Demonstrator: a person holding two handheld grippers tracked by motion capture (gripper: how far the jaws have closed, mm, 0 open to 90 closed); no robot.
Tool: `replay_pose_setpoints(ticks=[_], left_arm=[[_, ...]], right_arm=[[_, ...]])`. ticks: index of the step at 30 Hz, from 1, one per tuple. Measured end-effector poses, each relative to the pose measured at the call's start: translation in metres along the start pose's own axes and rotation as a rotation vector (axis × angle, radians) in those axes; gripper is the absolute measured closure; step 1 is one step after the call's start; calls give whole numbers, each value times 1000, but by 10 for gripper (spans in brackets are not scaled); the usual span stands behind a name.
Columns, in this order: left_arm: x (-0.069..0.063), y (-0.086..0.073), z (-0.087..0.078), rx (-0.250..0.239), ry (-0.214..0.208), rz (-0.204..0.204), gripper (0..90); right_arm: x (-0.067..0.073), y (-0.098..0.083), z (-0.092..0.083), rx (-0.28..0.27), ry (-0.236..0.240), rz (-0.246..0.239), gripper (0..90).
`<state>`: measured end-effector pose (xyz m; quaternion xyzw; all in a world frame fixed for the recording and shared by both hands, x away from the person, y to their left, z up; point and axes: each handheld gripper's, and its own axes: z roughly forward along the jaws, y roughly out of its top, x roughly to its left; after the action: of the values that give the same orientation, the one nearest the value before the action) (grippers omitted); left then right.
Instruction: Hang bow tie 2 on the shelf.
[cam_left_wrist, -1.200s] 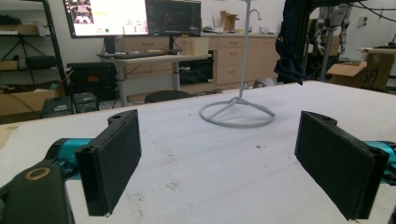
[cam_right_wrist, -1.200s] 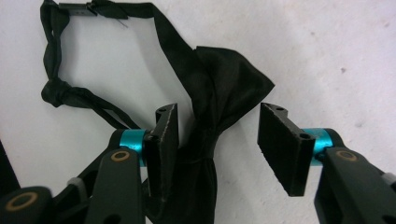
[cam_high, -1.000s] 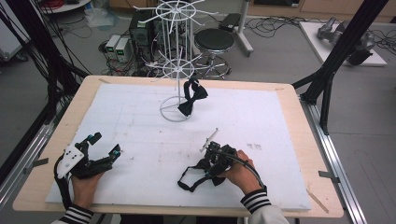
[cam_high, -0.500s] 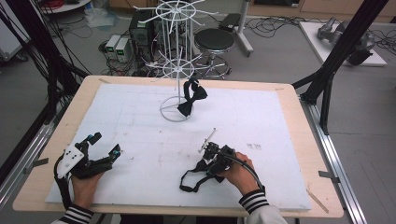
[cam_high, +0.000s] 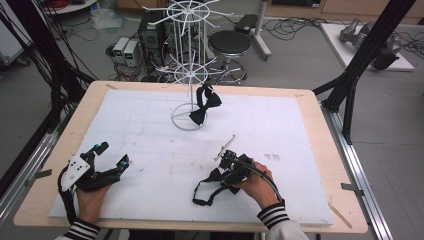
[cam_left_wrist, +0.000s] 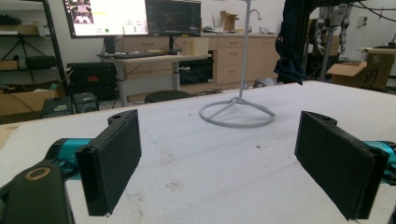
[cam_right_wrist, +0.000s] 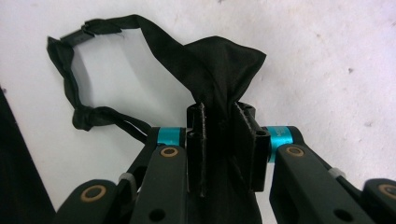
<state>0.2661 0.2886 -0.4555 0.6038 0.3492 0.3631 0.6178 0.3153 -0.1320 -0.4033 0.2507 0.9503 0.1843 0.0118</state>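
My right gripper (cam_right_wrist: 219, 140) has its fingers clenched on the black bow tie (cam_right_wrist: 224, 70); they have just been closing, and in the right gripper view the cloth bunches between the two pads and fans out above them at frame centre; the tie's strap (cam_right_wrist: 74, 70) loops away to the upper left of that frame and lies on the white worktop (cam_right_wrist: 327, 56). In the high view I see the same gripper (cam_high: 229, 161) at lower centre, the tie (cam_high: 216, 184) trailing down and to the left of it, touching the worktop. My left gripper (cam_left_wrist: 219, 163) has its fingers released, set wide apart with nothing between them; in the high view it (cam_high: 111, 155) rests at the lower left, well apart from the tie. Beyond it, toward upper centre of the high view, the white wire rack (cam_high: 189, 75) stands on the worktop (cam_high: 300, 150); a second bow tie (cam_high: 205, 106) hangs from it, just beside its round base.
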Motion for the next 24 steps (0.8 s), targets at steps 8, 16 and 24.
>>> replay_pose_setpoints(ticks=[8, 16, 24], left_arm=[[0, 0, 0, 0, 0, 0, 150], [0, 0, 0, 1, -1, 0, 150], [0, 0, 0, 1, -1, 0, 150]], right_arm=[[2, 1, -4, -70, -5, 15, 756], [1, 1, -10, -138, -1, 50, 757], [-1, 1, -16, -225, 13, 93, 761]])
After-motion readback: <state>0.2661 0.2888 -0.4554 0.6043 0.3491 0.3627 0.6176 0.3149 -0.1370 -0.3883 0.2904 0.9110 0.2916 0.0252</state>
